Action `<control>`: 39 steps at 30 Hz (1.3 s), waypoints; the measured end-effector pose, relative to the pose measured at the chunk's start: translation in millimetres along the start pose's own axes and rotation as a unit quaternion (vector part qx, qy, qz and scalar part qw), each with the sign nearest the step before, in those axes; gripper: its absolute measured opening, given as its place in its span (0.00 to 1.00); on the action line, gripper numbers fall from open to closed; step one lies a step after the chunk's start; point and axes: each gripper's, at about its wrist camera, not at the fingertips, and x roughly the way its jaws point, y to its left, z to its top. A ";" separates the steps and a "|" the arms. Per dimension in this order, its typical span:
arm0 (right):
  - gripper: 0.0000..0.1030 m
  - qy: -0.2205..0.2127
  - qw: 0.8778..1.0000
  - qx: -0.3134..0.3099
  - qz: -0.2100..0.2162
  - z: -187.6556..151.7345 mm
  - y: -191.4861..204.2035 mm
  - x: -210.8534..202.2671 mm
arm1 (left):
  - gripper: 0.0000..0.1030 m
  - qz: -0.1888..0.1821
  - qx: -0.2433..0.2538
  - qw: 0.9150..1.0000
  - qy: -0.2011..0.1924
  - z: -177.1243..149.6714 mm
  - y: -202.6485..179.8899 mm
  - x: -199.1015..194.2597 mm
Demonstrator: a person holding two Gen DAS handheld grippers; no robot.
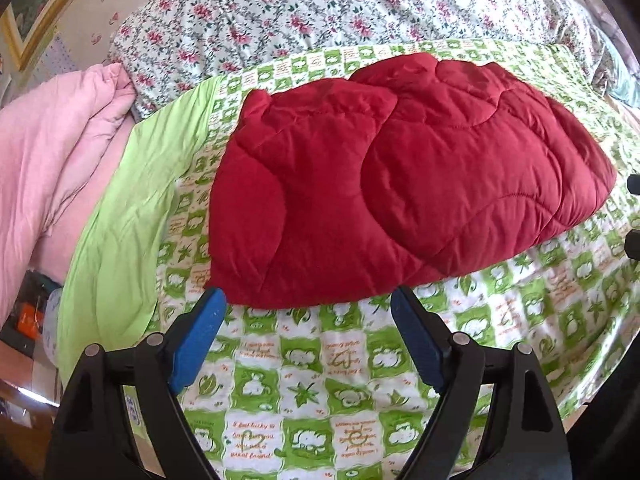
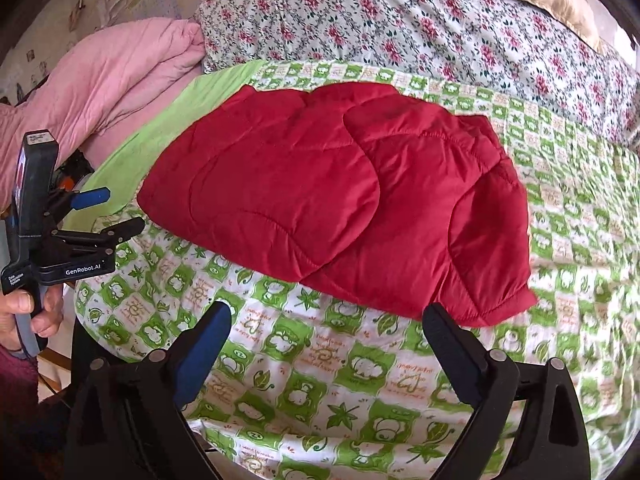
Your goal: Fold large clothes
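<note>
A red quilted jacket (image 1: 400, 184) (image 2: 328, 184) lies folded into a compact bundle on the green-and-white patterned bedsheet (image 1: 312, 400) (image 2: 320, 380). My left gripper (image 1: 308, 292) hovers at the jacket's near edge, open, with nothing between its blue-padded fingers (image 1: 200, 336). My right gripper (image 2: 328, 308) is also open and holds nothing, just short of the jacket's near right corner. In the right wrist view the left gripper (image 2: 116, 210) shows at the far left, off the jacket's left end, held by a hand (image 2: 36, 308).
A pink duvet (image 1: 52, 160) (image 2: 120, 80) is heaped at the left of the bed. A floral quilt (image 1: 320, 12) (image 2: 400, 20) runs along the back. A plain light-green border (image 1: 132, 200) edges the sheet at the left, where the bed drops off.
</note>
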 end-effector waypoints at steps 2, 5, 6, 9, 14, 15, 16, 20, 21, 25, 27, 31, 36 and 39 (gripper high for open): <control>0.98 -0.001 1.000 -0.014 -0.006 5.3 0.2 -0.5 | 0.83 0.003 0.002 1.000 0.000 7.3 -0.7 2.7; 0.98 0.001 1.000 -0.023 -0.012 13.1 -2.2 1.6 | 0.83 0.001 0.002 1.000 -0.005 19.5 -0.3 4.4; 0.98 0.001 1.000 -0.022 -0.010 15.5 -3.8 2.1 | 0.83 0.002 0.003 1.000 -0.007 23.0 -0.3 4.2; 0.98 0.003 1.000 -0.021 -0.006 21.1 -8.6 3.4 | 0.83 0.007 0.011 1.000 -0.013 35.2 -0.6 4.0; 0.98 0.010 1.000 -0.028 0.003 33.6 -16.0 3.1 | 0.83 0.004 0.024 0.999 -0.020 52.0 -0.4 1.5; 0.98 0.012 0.999 -0.031 0.003 36.6 -16.9 2.9 | 0.83 0.002 0.024 0.999 -0.021 53.6 -0.4 0.8; 0.98 0.013 0.999 -0.033 0.002 38.7 -17.2 3.1 | 0.83 0.000 0.023 1.000 -0.021 56.7 0.5 1.1; 0.99 0.021 0.999 -0.040 0.004 50.1 -20.6 4.8 | 0.83 -0.005 0.025 1.000 -0.015 67.2 3.6 5.2; 0.99 0.023 0.999 -0.041 0.007 52.6 -21.6 5.2 | 0.83 -0.008 0.026 1.000 -0.013 69.0 3.7 6.3; 1.00 0.033 0.998 -0.048 0.020 63.8 -25.4 7.4 | 0.83 -0.020 0.027 0.999 -0.007 76.8 4.7 11.1; 1.00 0.038 0.998 -0.054 0.023 68.2 -26.8 9.2 | 0.83 -0.021 0.027 0.999 -0.007 79.6 5.5 12.0; 1.00 0.045 0.997 -0.060 0.031 75.9 -31.1 13.5 | 0.83 -0.028 0.024 0.999 -0.003 88.4 8.4 18.0; 1.00 0.052 0.996 -0.062 0.028 86.8 -38.8 20.8 | 0.83 -0.028 0.029 0.999 0.005 98.0 7.8 28.1; 1.00 0.055 0.996 -0.063 0.030 93.2 -41.9 25.3 | 0.83 -0.028 0.035 0.999 0.005 102.4 5.8 31.8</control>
